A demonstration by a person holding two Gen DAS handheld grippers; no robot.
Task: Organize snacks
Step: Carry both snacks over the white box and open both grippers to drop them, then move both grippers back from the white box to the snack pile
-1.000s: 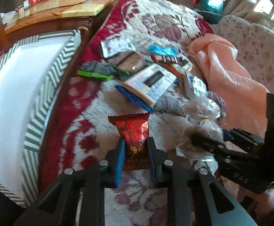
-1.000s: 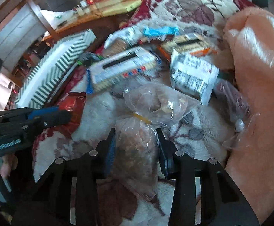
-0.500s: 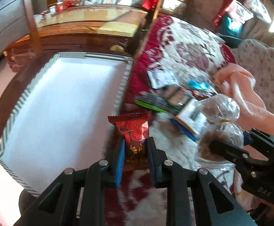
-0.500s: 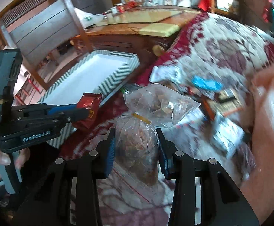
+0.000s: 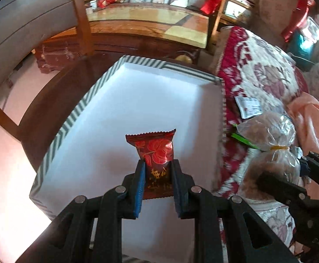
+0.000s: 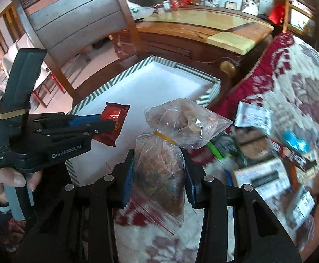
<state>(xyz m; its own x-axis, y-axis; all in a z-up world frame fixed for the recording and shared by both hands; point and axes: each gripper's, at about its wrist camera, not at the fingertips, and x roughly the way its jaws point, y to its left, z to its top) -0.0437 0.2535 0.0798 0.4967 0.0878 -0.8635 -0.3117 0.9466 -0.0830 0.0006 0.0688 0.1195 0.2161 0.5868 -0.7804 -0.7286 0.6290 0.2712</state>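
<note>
Two grips on, both loaded. My left gripper (image 5: 157, 166) is clamped nearly closed on a red snack packet (image 5: 155, 151), blue pads pinching its lower half, crimped top edge sticking up past the fingertips. Packet hangs over the white inside of the striped box (image 5: 76, 118), clear of its floor, roughly mid-box in the left wrist view. From the right wrist view the same left gripper (image 6: 106, 126) comes in from the left edge, my hand (image 6: 3, 182) around its handle, packet over the box's near side.

My right gripper (image 6: 158, 162) is partly closed on a clear bag of brown snacks (image 6: 159, 164), pads pressing the bag's body below the yellow tie (image 6: 165, 137); the bag's loose top flares above it. Bag sits over the red-and-cream blanket (image 6: 291, 65), just beside the box's right wall, not over the box.

Remaining snack packets (image 6: 267, 175) lie scattered on the blanket to the right, blurred. Peach cloth (image 5: 308, 118) beyond them.
</note>
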